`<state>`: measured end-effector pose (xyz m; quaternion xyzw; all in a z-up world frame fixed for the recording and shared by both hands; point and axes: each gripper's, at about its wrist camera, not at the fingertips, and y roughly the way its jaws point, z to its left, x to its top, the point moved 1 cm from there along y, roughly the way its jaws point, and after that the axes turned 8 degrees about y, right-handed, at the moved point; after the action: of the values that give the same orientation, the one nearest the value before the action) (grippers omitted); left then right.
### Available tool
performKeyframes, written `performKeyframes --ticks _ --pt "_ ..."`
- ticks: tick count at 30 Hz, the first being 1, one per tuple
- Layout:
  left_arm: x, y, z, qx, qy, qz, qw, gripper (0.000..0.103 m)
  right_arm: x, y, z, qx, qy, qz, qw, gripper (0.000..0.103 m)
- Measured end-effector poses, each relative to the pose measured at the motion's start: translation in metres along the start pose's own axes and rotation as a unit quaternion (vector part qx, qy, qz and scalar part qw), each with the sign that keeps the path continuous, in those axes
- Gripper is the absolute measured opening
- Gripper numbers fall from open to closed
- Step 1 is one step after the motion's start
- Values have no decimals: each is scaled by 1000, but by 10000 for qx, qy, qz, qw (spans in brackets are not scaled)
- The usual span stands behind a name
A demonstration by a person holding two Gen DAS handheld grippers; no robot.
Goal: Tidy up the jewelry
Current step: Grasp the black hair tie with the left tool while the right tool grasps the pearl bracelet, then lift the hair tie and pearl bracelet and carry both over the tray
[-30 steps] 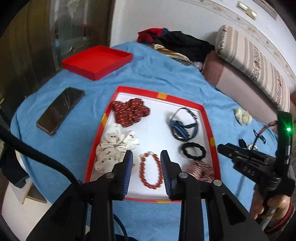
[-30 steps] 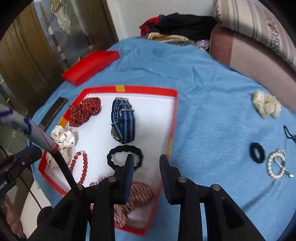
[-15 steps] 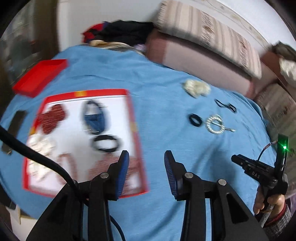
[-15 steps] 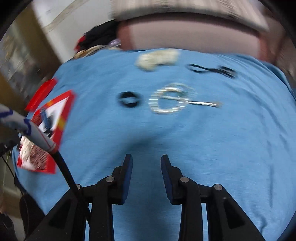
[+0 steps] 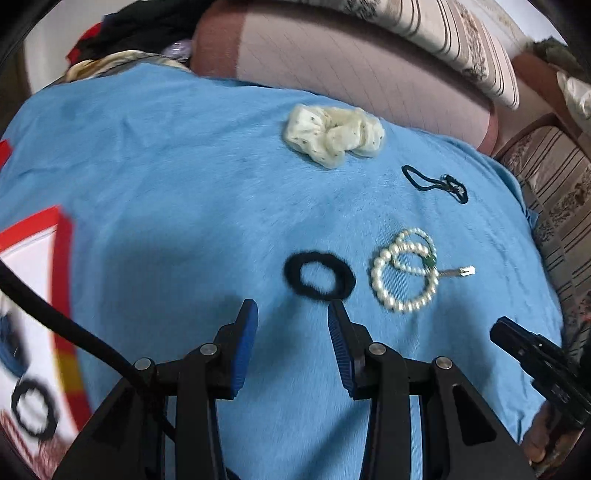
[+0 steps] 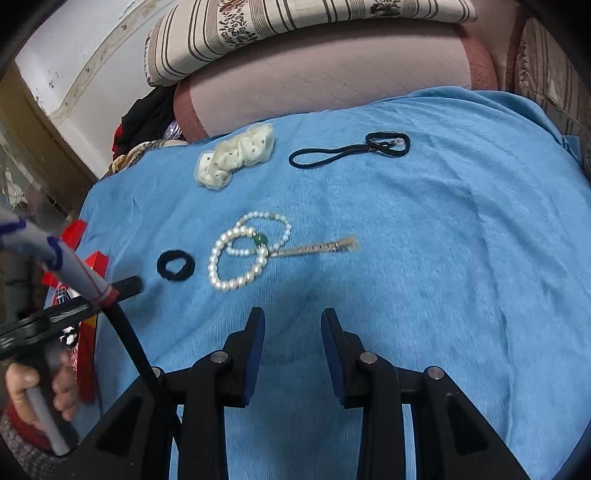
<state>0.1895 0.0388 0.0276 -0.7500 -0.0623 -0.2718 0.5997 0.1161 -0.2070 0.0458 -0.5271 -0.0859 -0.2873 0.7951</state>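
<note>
On the blue cloth lie a small black hair tie [image 5: 319, 275], pearl bracelets [image 5: 404, 269] with a silver hair clip [image 5: 456, 272], a cream scrunchie [image 5: 334, 134] and a thin black elastic [image 5: 434, 183]. My left gripper [image 5: 291, 314] is open and empty, just short of the black hair tie. My right gripper [image 6: 293, 321] is open and empty, a little short of the pearl bracelets [image 6: 243, 251] and clip [image 6: 314, 248]. The red-rimmed white tray [image 5: 61, 280] with a black ring [image 5: 34, 413] in it shows at the far left.
A pink sofa cushion [image 6: 332, 85] and a striped pillow [image 6: 295, 26] stand behind the cloth. A pile of clothes [image 5: 122, 33] lies at the back left. The left gripper's body [image 6: 70, 310] reaches in at the left of the right wrist view.
Both grippers have swung right, away from the tray and toward the loose items on the cloth. The black hair tie and pearls are now close in front of the fingers.
</note>
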Motion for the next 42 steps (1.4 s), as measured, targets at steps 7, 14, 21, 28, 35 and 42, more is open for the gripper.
performKeyframes --ticks 7,14,21,28,35,42 --pt "22 33 -3 -250 -53 41 9997 38 12 33 20 298 -50 186 9994 34" --pt "22 43 -2 -315 -153 118 9993 5 17 68 34 343 140 348 9987 34" --pt "8 23 4 -209 -215 89 9995 4 23 80 25 235 501 327 9979 12" --pt "-17 -17 0 -86 -196 -128 9997 4 6 42 35 297 108 203 9993 10" --pt "-48 -69 7 -34 -329 -390 9987 4 -14 -6 54 295 -392 -42 9988 10" --pt "-83 -118 37 196 -533 -621 9965 4 -30 -36 94 421 -830 -137 9956 10"
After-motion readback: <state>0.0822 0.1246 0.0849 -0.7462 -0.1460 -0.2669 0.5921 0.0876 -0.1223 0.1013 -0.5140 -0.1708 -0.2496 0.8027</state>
